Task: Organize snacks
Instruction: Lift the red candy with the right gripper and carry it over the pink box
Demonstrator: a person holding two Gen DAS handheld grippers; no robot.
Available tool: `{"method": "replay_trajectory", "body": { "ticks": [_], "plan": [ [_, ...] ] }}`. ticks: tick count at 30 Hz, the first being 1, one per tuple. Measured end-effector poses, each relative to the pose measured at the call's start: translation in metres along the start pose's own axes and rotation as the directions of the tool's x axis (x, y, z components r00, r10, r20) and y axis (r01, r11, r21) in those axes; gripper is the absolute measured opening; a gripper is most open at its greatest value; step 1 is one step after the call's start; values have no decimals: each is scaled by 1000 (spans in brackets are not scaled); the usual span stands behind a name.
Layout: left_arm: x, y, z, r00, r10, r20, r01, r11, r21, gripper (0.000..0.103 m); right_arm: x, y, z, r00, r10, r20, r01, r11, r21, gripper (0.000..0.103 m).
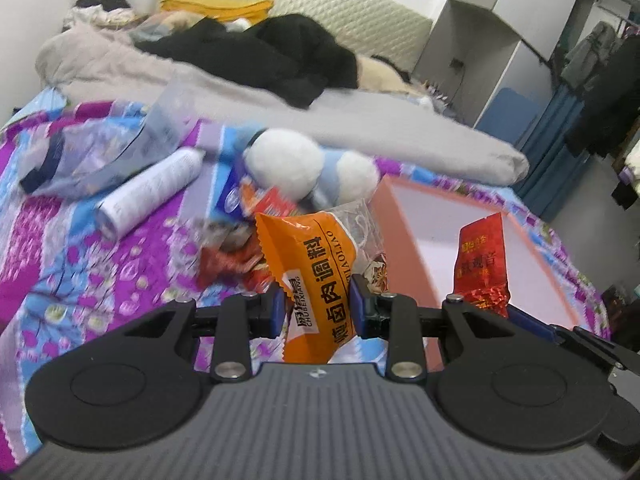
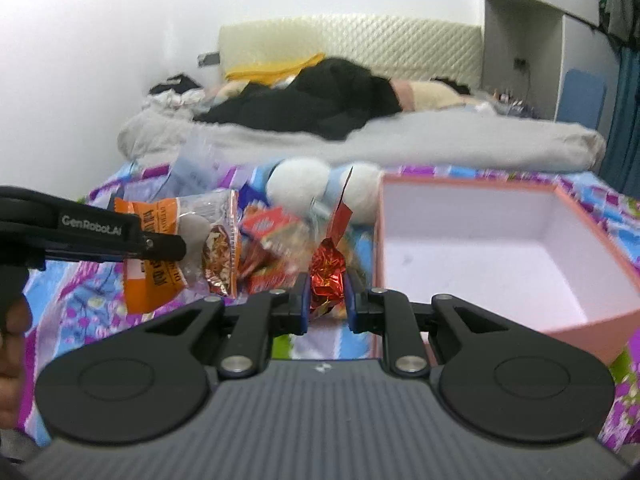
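My left gripper (image 1: 318,306) is shut on an orange seasoning packet (image 1: 316,272) and holds it above the bedspread; the packet also shows in the right wrist view (image 2: 156,264). My right gripper (image 2: 327,300) is shut on a red foil tea packet (image 2: 329,276), which also shows in the left wrist view (image 1: 482,256) in front of the box. An open pink box (image 2: 472,248) with a white empty inside stands to the right; it also shows in the left wrist view (image 1: 404,224). A heap of red snack packets (image 2: 272,252) lies between the grippers and the box.
A white and blue plush toy (image 1: 304,168) lies behind the snack heap. A white tube (image 1: 152,192) and a clear plastic bag (image 1: 100,152) lie to the left on the flowered bedspread (image 1: 80,264). A grey quilt (image 1: 280,108) and black clothes (image 1: 260,52) cover the far bed.
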State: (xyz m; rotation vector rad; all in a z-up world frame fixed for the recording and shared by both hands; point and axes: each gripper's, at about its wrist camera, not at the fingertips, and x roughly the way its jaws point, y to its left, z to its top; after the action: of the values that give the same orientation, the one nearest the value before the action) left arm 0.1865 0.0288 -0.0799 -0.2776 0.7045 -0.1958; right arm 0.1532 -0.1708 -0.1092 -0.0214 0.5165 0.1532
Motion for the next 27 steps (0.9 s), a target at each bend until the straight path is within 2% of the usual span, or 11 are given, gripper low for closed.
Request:
{"method": "replay_trajectory", "body": {
  "ticks": [8, 15, 20, 24, 27],
  "plan": [
    [-5, -51, 58, 993, -76, 88, 72, 996, 50, 37, -9, -26, 47, 992, -69, 101, 68, 998, 17, 21],
    [9, -104, 102, 986, -134, 99, 123, 986, 114, 37, -12, -59, 74, 977, -150, 153, 145, 988, 42, 21],
    [30, -142, 119, 984, -158, 79, 144, 976, 162, 37, -2, -91, 79, 969, -214, 127, 207, 976, 68, 21],
    [65, -162, 121, 985, -168, 45, 157, 969, 191, 37, 14, -120, 77, 967, -243, 70, 238, 968, 77, 21],
    [107, -168, 113, 989, -141, -31, 145, 974, 176, 37, 32, -140, 71, 973, -232, -4, 232, 969, 91, 21]
  ]
}}
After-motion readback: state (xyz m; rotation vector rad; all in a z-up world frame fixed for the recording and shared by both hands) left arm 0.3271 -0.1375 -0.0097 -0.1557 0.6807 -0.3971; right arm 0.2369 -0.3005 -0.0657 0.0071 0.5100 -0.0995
